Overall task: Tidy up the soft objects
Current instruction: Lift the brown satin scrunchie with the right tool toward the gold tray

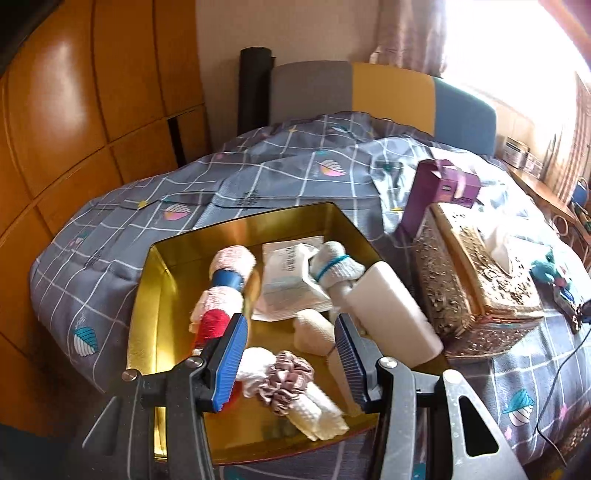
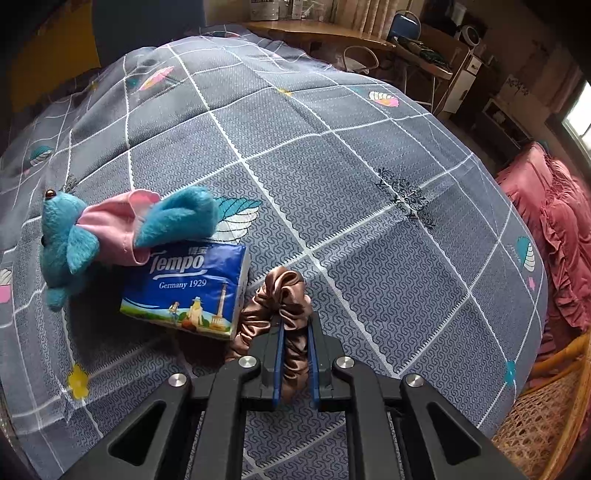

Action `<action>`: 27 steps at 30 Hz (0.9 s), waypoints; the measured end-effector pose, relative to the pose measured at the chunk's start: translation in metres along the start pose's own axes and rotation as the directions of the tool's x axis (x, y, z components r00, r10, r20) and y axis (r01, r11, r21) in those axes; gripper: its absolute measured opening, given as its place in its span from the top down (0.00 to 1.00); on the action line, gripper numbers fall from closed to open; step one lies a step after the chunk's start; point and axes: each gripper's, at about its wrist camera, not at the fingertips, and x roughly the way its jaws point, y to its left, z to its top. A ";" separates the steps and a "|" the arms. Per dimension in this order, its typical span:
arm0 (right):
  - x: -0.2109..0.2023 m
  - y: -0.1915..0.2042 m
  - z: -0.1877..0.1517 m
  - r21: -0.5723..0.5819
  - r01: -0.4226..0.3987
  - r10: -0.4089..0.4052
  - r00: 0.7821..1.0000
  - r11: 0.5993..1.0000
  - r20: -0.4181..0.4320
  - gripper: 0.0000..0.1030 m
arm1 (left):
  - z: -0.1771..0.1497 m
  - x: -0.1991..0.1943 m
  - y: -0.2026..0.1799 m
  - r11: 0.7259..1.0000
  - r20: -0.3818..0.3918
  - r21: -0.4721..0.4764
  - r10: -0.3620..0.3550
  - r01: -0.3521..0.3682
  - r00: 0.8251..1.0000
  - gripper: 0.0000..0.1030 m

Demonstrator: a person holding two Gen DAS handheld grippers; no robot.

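Observation:
A gold tin box (image 1: 236,225) lies open on the bed and holds soft things: a pink rolled towel with a blue band (image 1: 227,280), a white tissue pack (image 1: 288,280), rolled white socks (image 1: 334,266), a mauve scrunchie (image 1: 286,380) on a white rolled cloth (image 1: 317,410). My left gripper (image 1: 291,332) hovers over the box, open, with nothing between its blue pads. In the right wrist view my right gripper (image 2: 295,325) is shut on a brown satin scrunchie (image 2: 277,299) on the bedspread. Beside it lie a blue Tempo tissue pack (image 2: 188,291) and a blue plush toy (image 2: 74,240).
An ornate gold tissue box (image 1: 469,280) and a purple carton (image 1: 439,188) stand right of the tin. A white foam block (image 1: 395,310) leans on the tin's right rim. A black cable (image 1: 561,373) runs at the right. Wooden wardrobe doors (image 1: 74,122) stand left, a desk (image 2: 332,35) beyond the bed.

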 end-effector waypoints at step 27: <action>-0.084 0.059 0.011 -0.140 -0.338 0.362 0.906 0.931 0.219 0.89 | -0.010 -0.003 -0.033 0.991 -0.009 0.095 -0.097 0.097 0.995 0.52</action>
